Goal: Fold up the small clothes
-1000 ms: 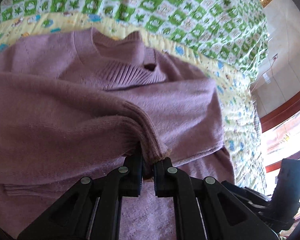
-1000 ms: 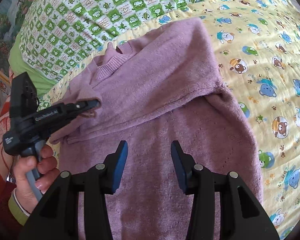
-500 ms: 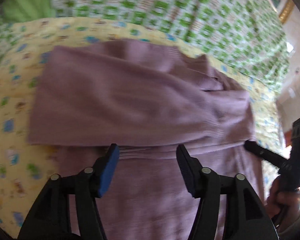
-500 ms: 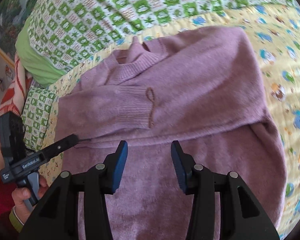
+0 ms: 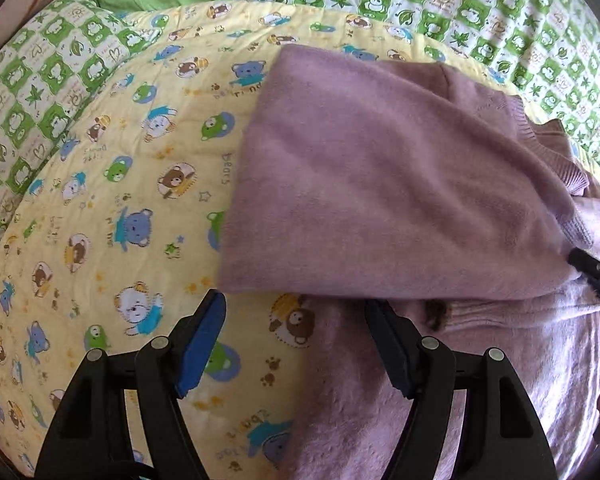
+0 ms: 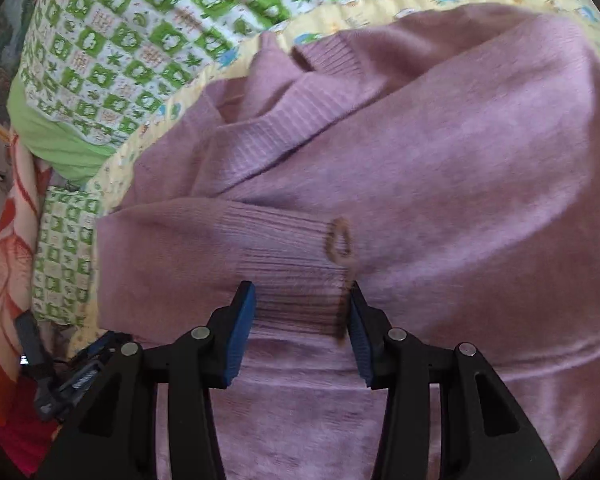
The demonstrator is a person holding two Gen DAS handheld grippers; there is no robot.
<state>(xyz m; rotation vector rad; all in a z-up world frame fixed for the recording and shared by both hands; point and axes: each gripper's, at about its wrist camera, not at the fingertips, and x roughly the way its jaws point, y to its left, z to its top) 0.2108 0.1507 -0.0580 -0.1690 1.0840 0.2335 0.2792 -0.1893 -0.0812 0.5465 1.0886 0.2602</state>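
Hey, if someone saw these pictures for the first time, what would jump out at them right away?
A mauve sweater fills the middle of both views, its sleeves folded across the chest on a yellow bear-print quilt. The ribbed cuff with its brown-edged opening lies between the open blue-padded fingers of the right hand-held gripper. The left hand-held gripper is open too, at the sweater's edge over the quilt.

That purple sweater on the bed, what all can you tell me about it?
The sweater is a mauve, fuzzy-looking knit with a ribbed collar and ribbed cuff. It lies on a yellow teddy-bear quilt, both sleeves folded across the chest, the cuffed one on top. The open right gripper straddles that cuff; the open left gripper hovers at the sweater's edge.
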